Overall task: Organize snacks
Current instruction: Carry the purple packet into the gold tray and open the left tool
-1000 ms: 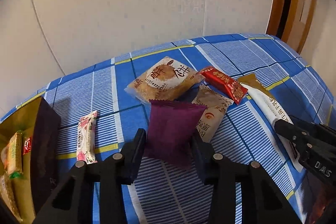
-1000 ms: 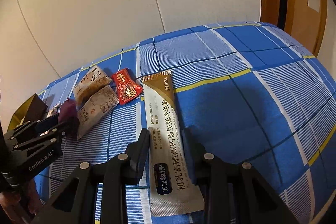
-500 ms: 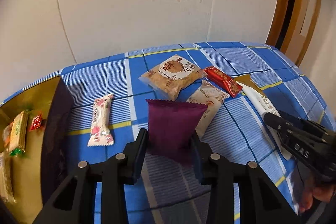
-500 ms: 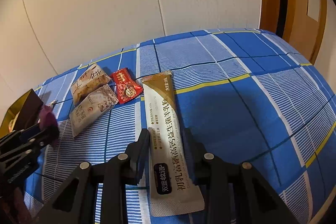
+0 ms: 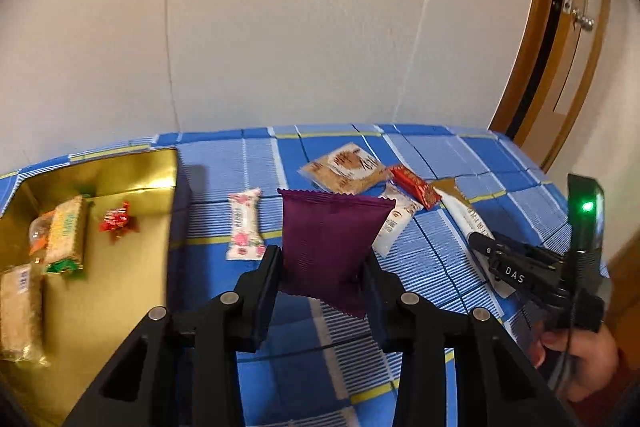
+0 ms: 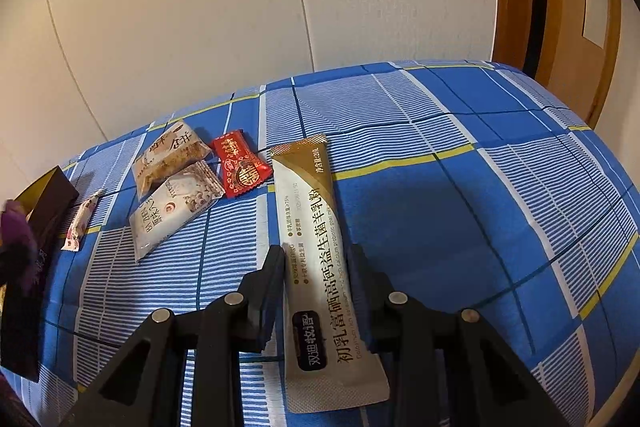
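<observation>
Starting left, the gold box [image 5: 132, 171] sits on the bed [image 6: 460, 211], some snacks already inside. Just right of the box, my left tongs [image 5: 320, 267] are clamped on the purple packet [image 5: 328, 239], lifted clear. It looks light, soft and crinkly; I'd pinch mid-body. Well right of the box, my right tongs [image 6: 316, 267] are closed on the long sachet [image 6: 316, 239], probably slippery.

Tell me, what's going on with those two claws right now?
Left gripper shut on purple packet, lifted beside gold box. Right gripper shut on long sachet. Nothing in the way.
</observation>
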